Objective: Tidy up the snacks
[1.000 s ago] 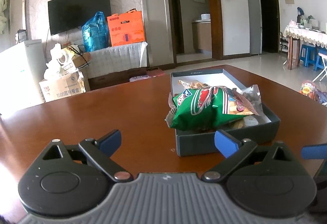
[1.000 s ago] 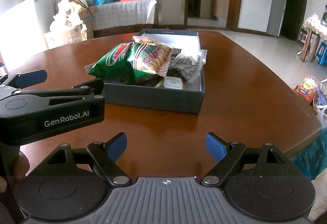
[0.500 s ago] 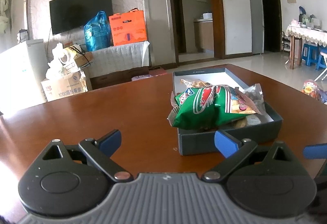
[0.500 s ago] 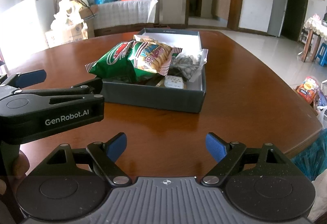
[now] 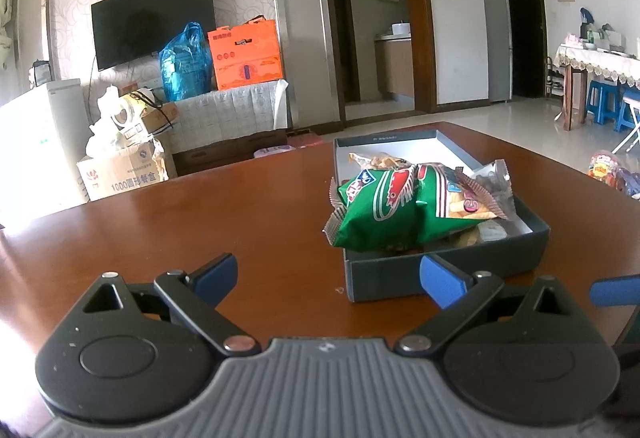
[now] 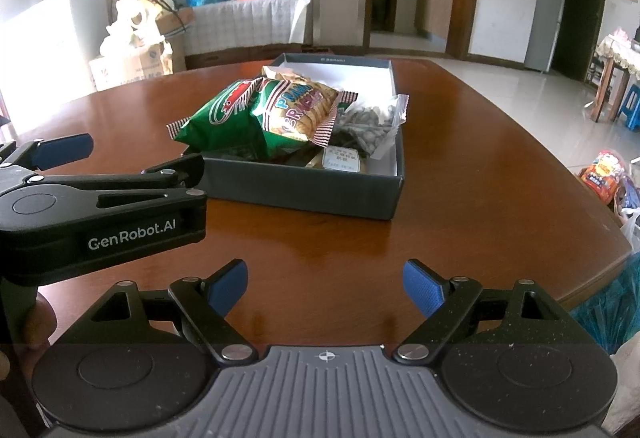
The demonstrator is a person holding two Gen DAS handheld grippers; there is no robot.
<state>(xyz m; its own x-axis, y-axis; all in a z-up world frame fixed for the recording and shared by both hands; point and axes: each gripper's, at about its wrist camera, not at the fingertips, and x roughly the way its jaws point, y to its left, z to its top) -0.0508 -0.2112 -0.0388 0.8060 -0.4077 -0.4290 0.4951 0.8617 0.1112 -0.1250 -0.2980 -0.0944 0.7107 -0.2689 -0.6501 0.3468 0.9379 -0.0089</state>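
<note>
A dark grey box [image 5: 448, 272] [image 6: 304, 190] stands on the brown table and holds several snack packs. A green snack bag [image 5: 394, 210] [image 6: 228, 118] lies on top, beside a cracker bag [image 6: 298, 108] and a clear bag of seeds [image 6: 370, 126]. My left gripper [image 5: 328, 276] is open and empty, just short of the box's near left corner. My right gripper [image 6: 325, 288] is open and empty, nearer me than the box. The left gripper's body also shows in the right wrist view [image 6: 100, 206].
The brown table [image 5: 200, 222] curves away to an edge at the right [image 6: 592, 270]. Beyond it are cardboard boxes [image 5: 120, 174], a TV [image 5: 152, 18], an orange box [image 5: 246, 54] and snack bags on the floor [image 6: 604, 174].
Both grippers stay open. The left wrist view has shifted slightly, so the box sits a little further right and lower. The right wrist view is almost unchanged.
</note>
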